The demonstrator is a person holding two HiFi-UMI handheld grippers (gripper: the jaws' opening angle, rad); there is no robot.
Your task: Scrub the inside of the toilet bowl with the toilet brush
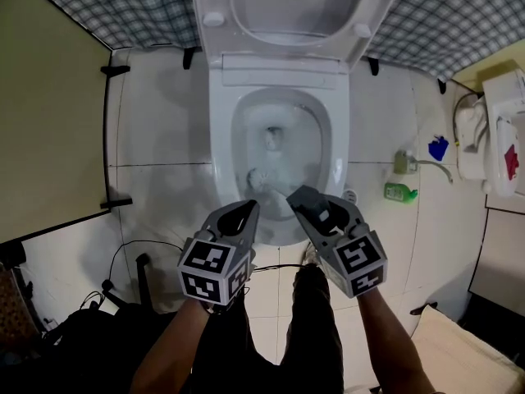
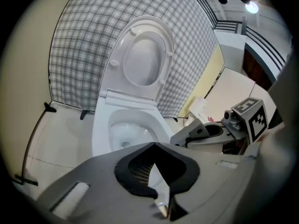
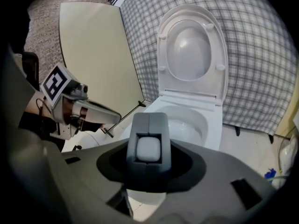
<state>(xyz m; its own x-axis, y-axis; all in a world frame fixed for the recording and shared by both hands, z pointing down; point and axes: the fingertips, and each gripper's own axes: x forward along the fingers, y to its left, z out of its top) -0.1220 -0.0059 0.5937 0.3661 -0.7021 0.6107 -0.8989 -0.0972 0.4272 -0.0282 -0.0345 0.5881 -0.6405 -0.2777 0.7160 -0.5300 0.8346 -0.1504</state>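
Note:
The white toilet (image 1: 220, 138) stands open, its lid (image 1: 279, 6) tipped back against the checked wall. The brush head (image 1: 261, 176) lies low in the bowl near the front wall, and its handle (image 1: 283, 192) runs back into my right gripper (image 1: 297, 197). That gripper is shut on the handle; in the right gripper view the handle's grey end with a white insert (image 3: 148, 143) fills the gap between the jaws. My left gripper (image 1: 248, 208) hovers over the front rim just left of the right one, jaws closed tip to tip and holding nothing. The left gripper view shows the bowl (image 2: 100, 125) ahead.
A green bottle (image 1: 400, 192) and a blue item (image 1: 438, 148) sit on the tiled floor right of the toilet, next to white fittings (image 1: 500, 138). A beige partition (image 1: 49, 121) closes the left side. Cables (image 1: 131, 261) trail on the floor at lower left. The person's legs (image 1: 312, 318) stand before the bowl.

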